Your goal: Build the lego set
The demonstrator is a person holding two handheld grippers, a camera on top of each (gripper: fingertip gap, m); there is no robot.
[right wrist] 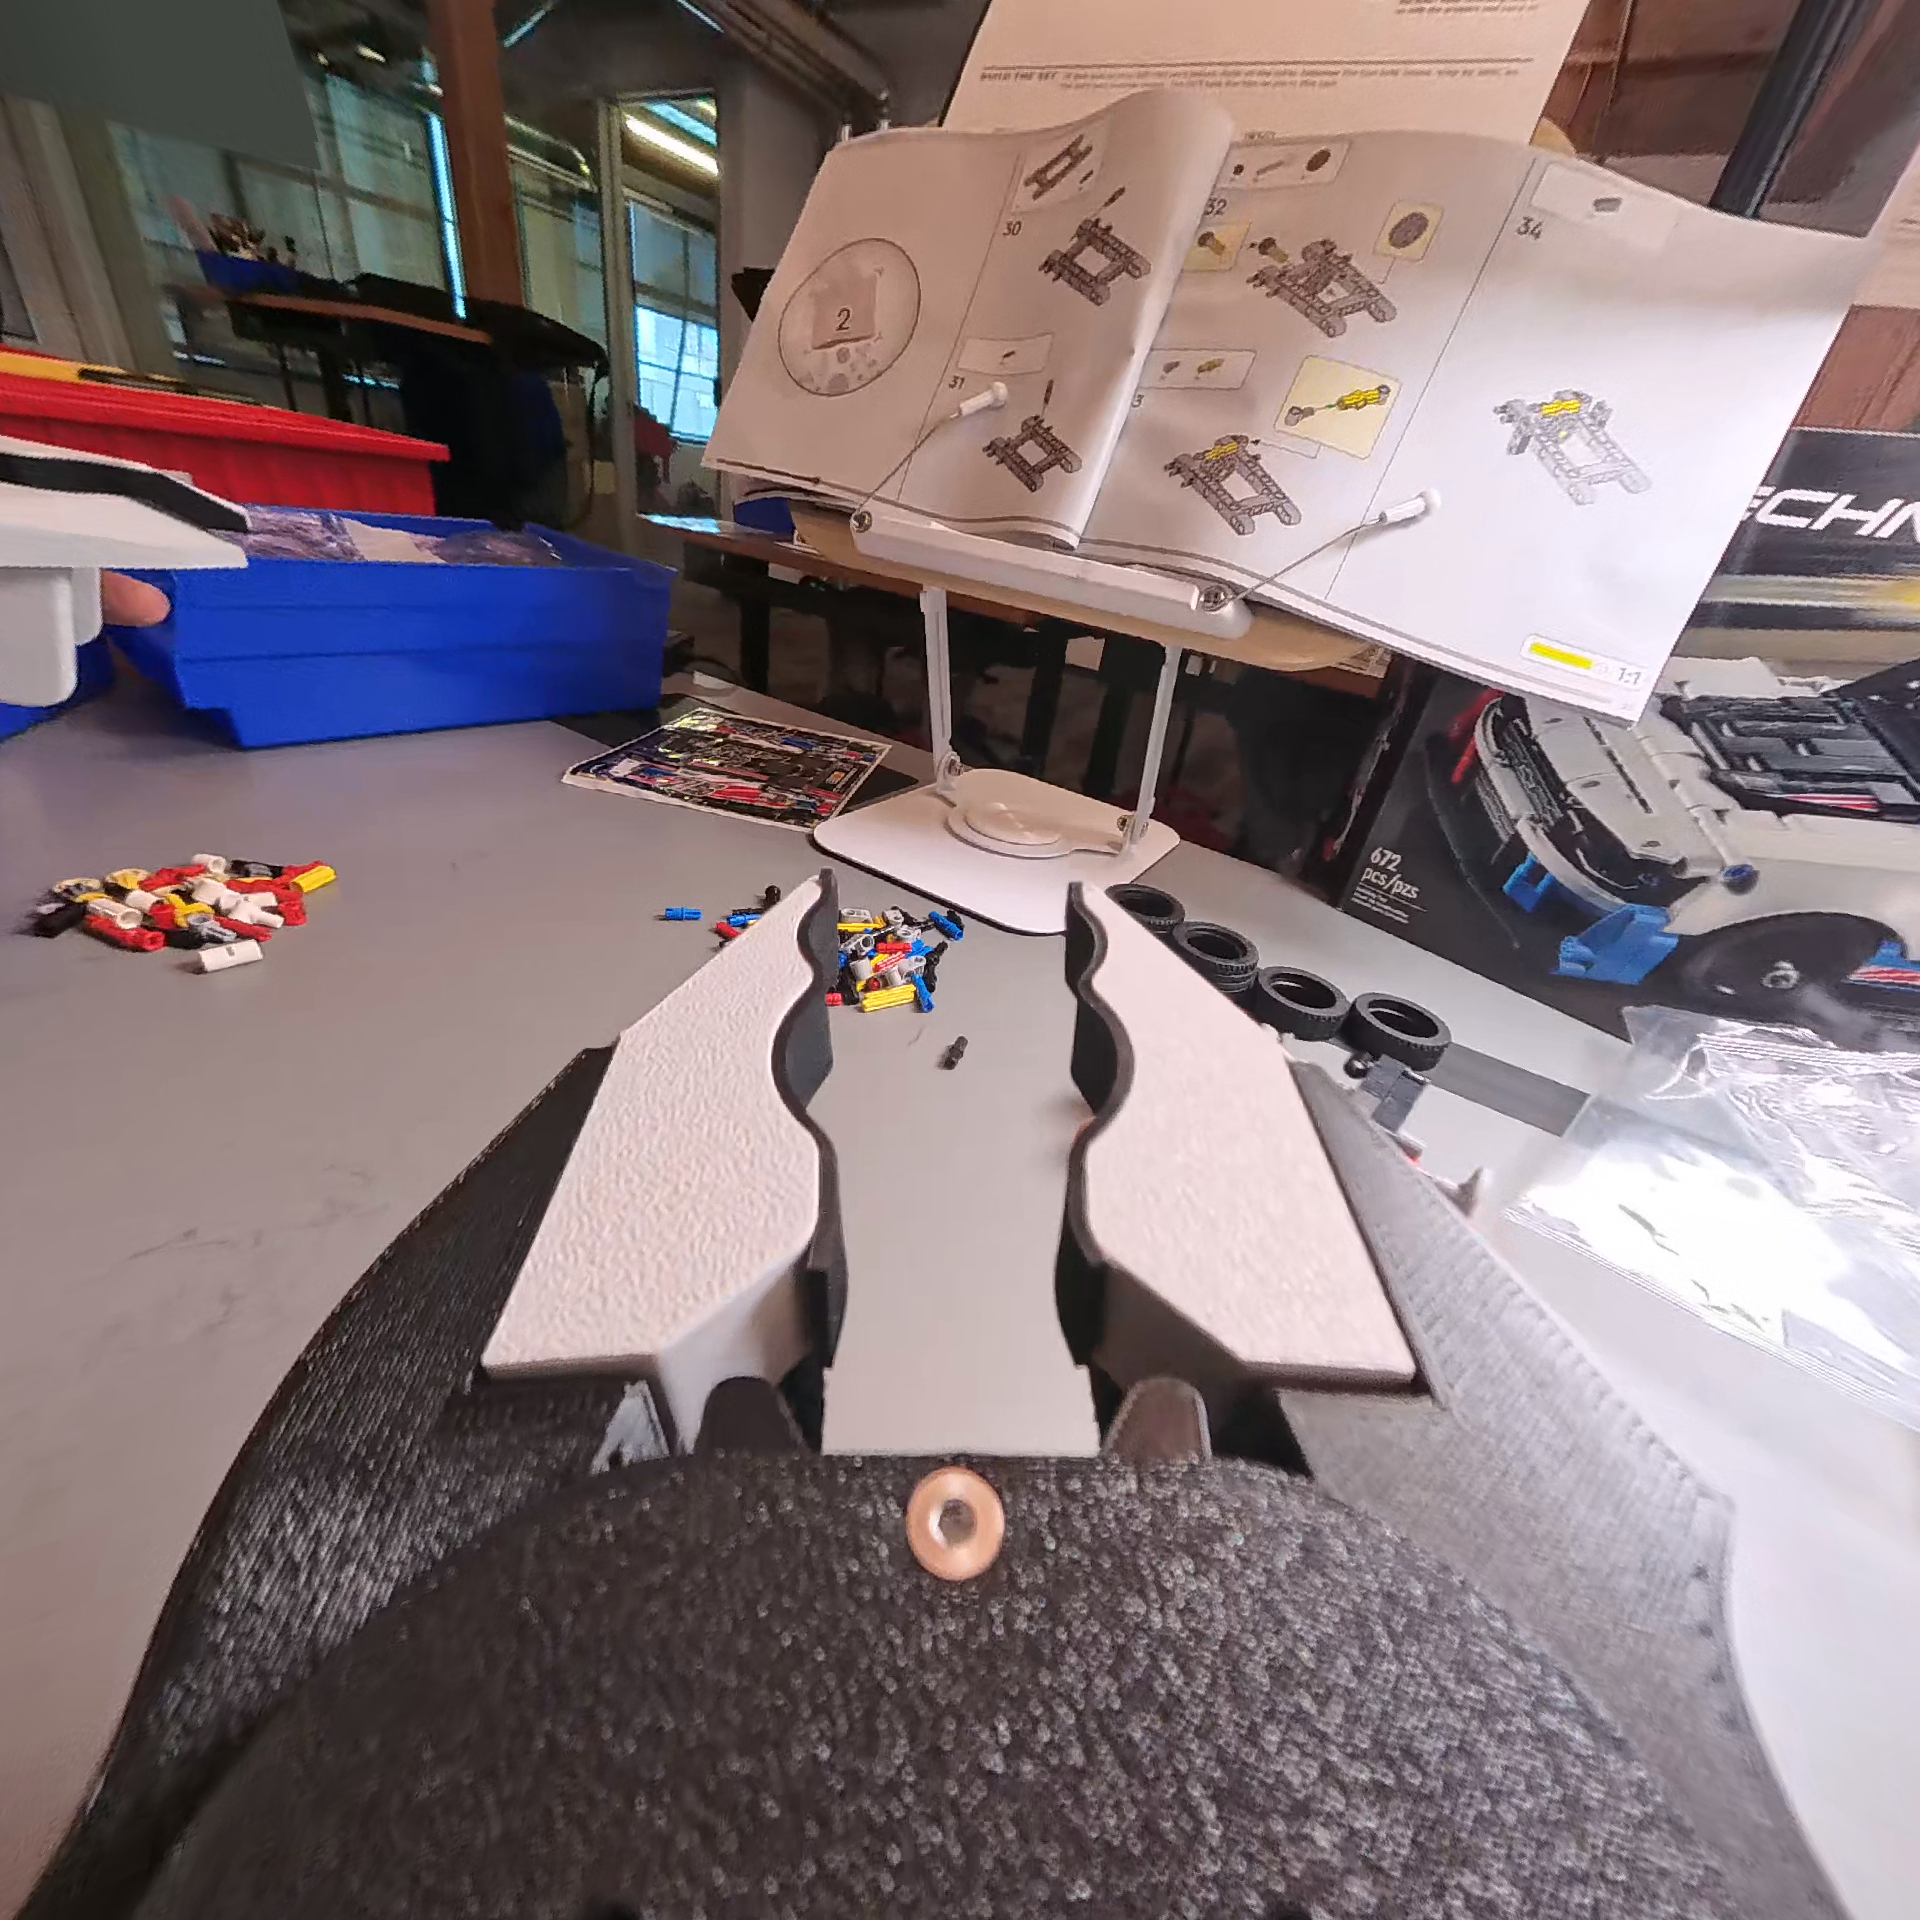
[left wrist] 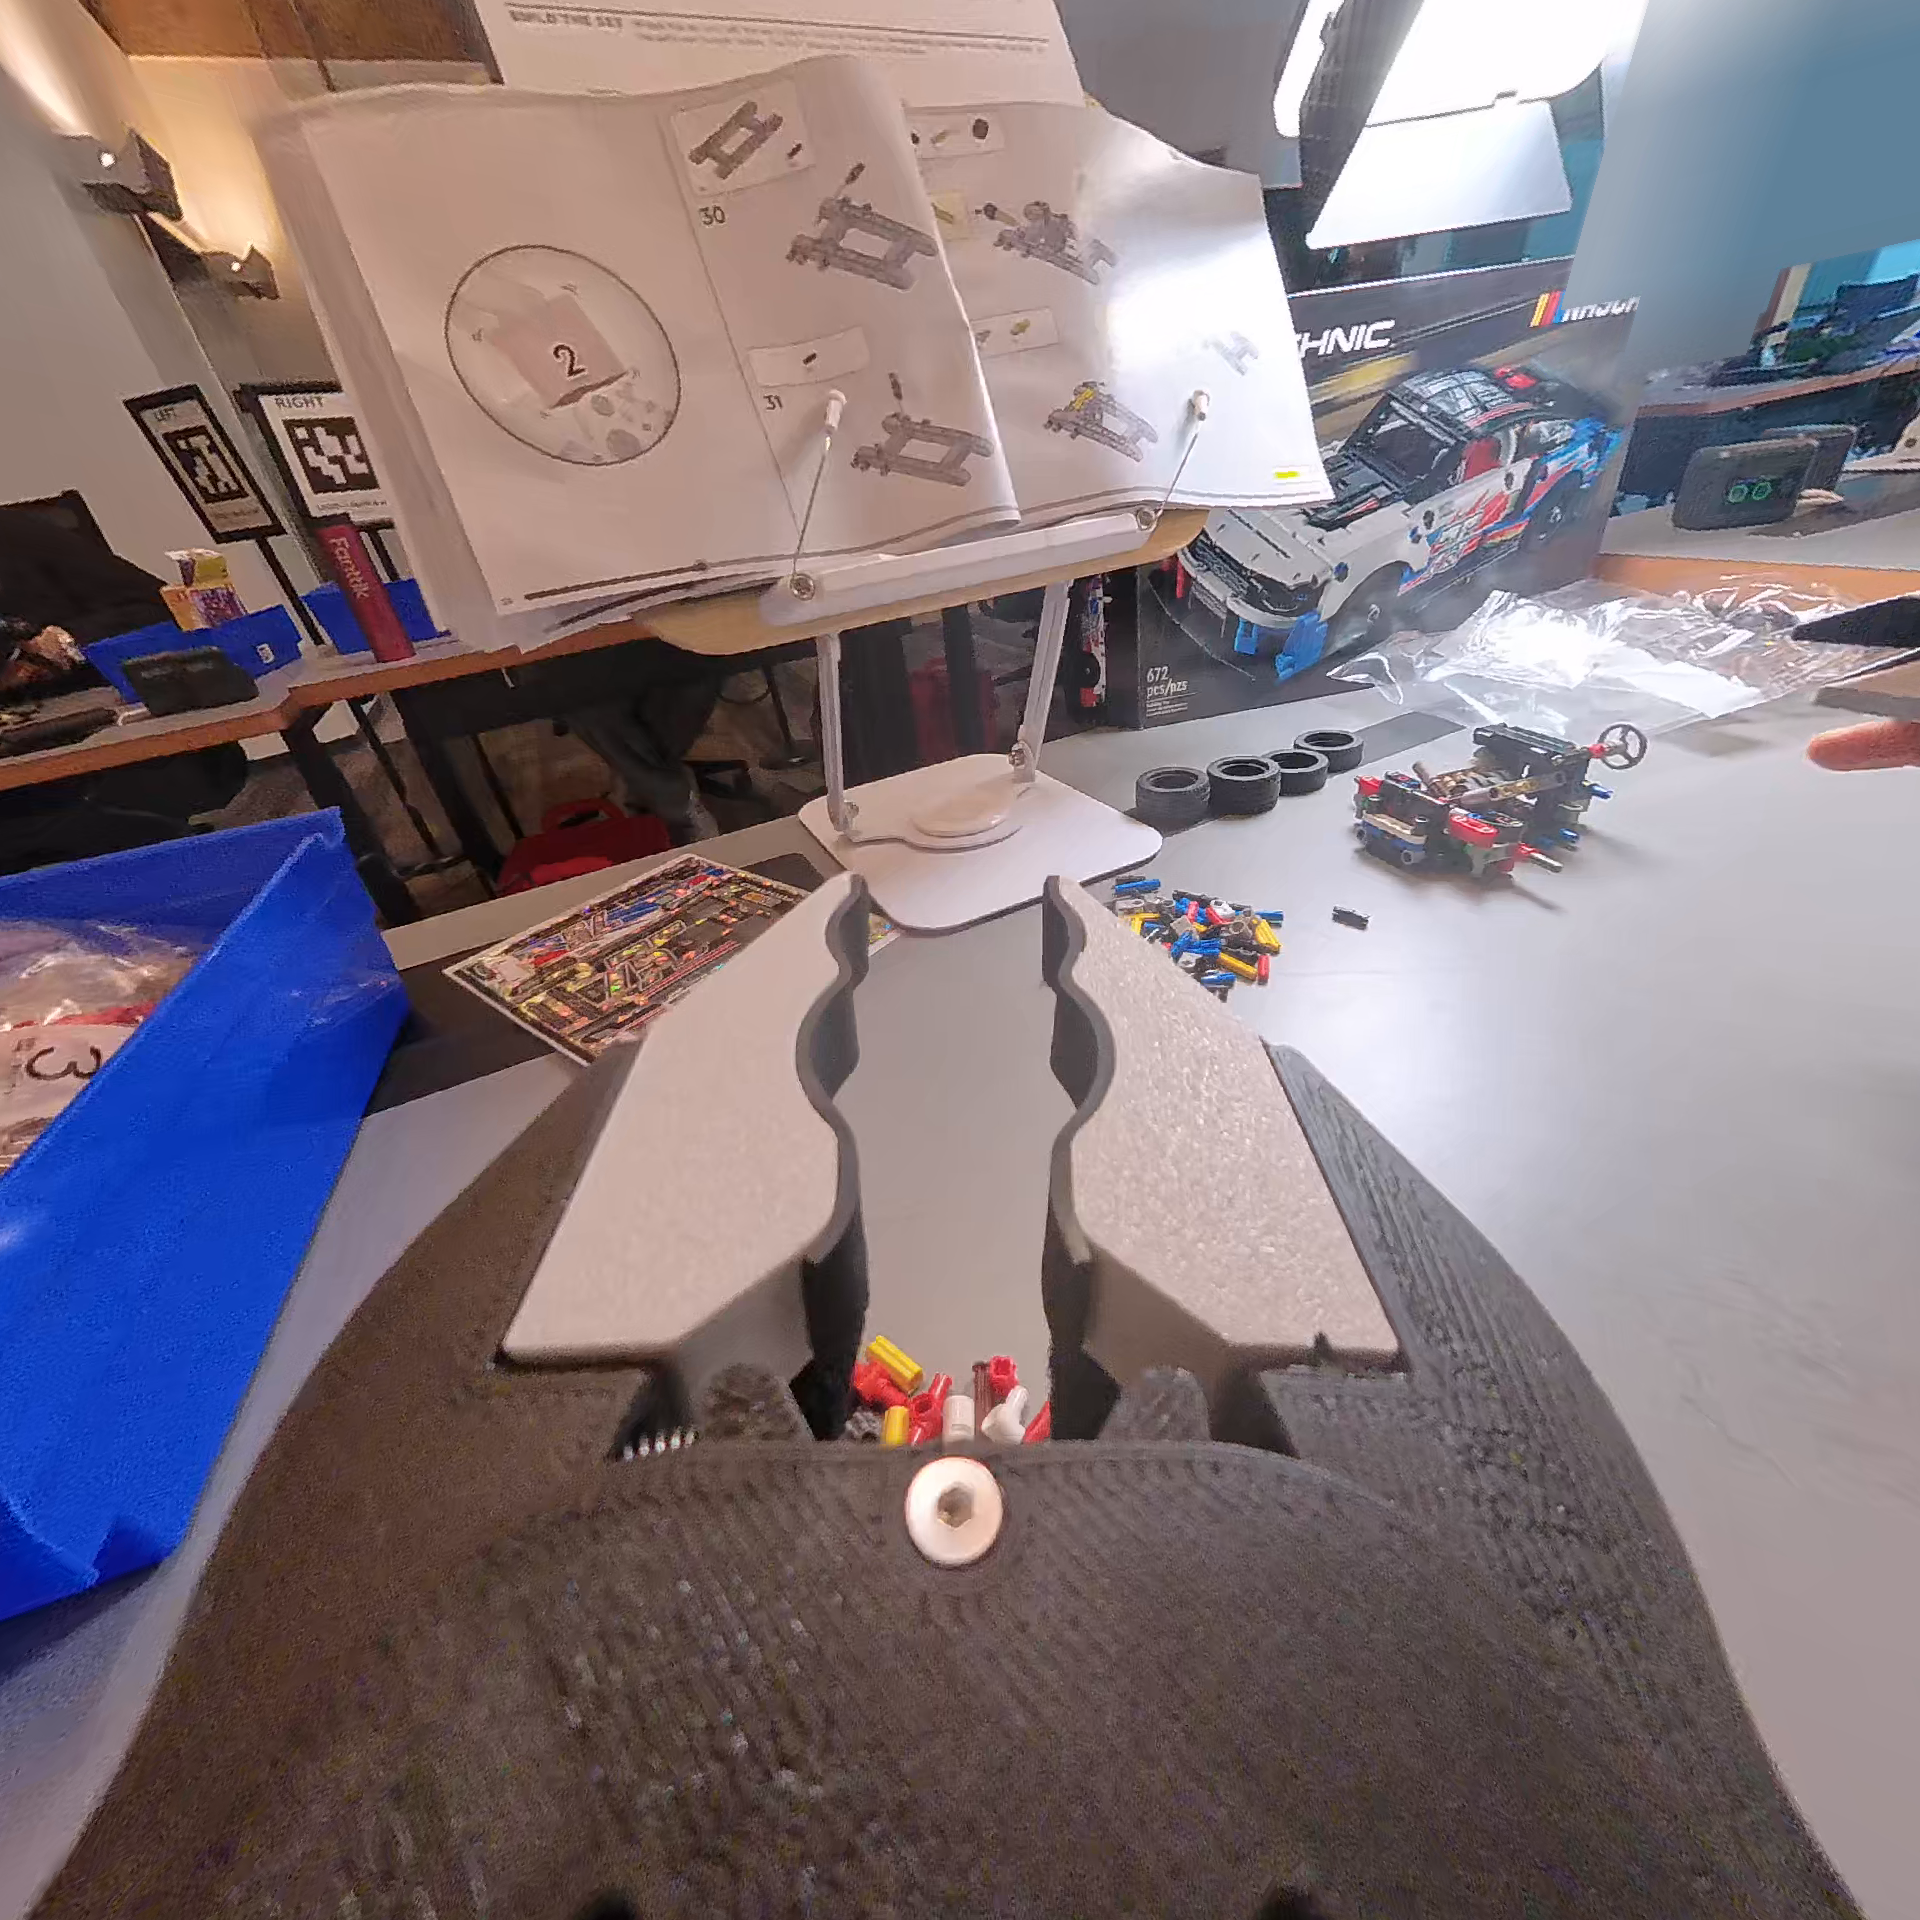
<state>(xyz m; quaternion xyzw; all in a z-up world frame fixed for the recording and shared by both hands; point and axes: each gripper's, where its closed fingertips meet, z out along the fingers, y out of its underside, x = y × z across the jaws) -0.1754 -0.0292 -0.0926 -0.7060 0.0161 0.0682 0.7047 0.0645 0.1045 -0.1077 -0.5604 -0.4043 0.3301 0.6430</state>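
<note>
My left gripper (left wrist: 951, 894) is open and empty above the grey table, over a pile of red, yellow and white pieces (left wrist: 940, 1403) that also shows in the right wrist view (right wrist: 182, 904). My right gripper (right wrist: 948, 894) is open and empty, pointing at a pile of small blue, yellow and black pins (right wrist: 894, 951), which also shows in the left wrist view (left wrist: 1195, 935). A lone black pin (right wrist: 954, 1051) lies between its fingers' line. The part-built chassis (left wrist: 1486, 800) with a steering wheel sits at the right. Several black tyres (left wrist: 1247, 774) stand in a row.
An open instruction booklet (left wrist: 727, 343) rests on a white stand (left wrist: 977, 831). A sticker sheet (left wrist: 623, 956) lies beside a blue bin (left wrist: 156, 1143). The set's box (left wrist: 1403, 499) and clear bags (left wrist: 1610, 644) are at the right. My hands' fingertips stand some 30 cm from each other.
</note>
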